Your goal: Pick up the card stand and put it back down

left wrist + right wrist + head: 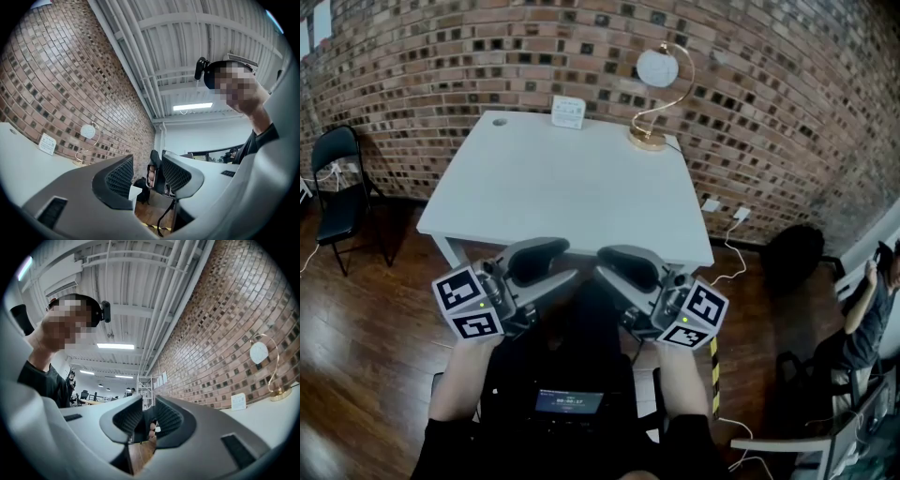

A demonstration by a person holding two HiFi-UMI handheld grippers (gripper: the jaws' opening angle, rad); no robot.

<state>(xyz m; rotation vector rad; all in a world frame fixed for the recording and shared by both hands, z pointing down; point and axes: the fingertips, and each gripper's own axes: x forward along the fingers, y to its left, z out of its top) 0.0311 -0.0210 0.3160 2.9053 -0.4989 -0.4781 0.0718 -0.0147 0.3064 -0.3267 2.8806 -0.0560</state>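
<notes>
A small white card stand [568, 112] sits upright at the far edge of the white rectangular desk [553, 197], about midway along that edge, just in front of the red brick wall [769, 84] behind the desk. Near it, toward the desk's far right corner, stands a gold arc lamp with a white globe [657, 70]. Both grippers are held at the desk's near edge, over the dark wooden floor [375, 375] and well apart from the card stand. The left gripper [562, 265] has its jaws moderately wide, with nothing between them. The right gripper [612, 269] points toward it, its jaws parted more narrowly and likewise empty. A black folding chair [339, 178] stands off the desk's left side.
</notes>
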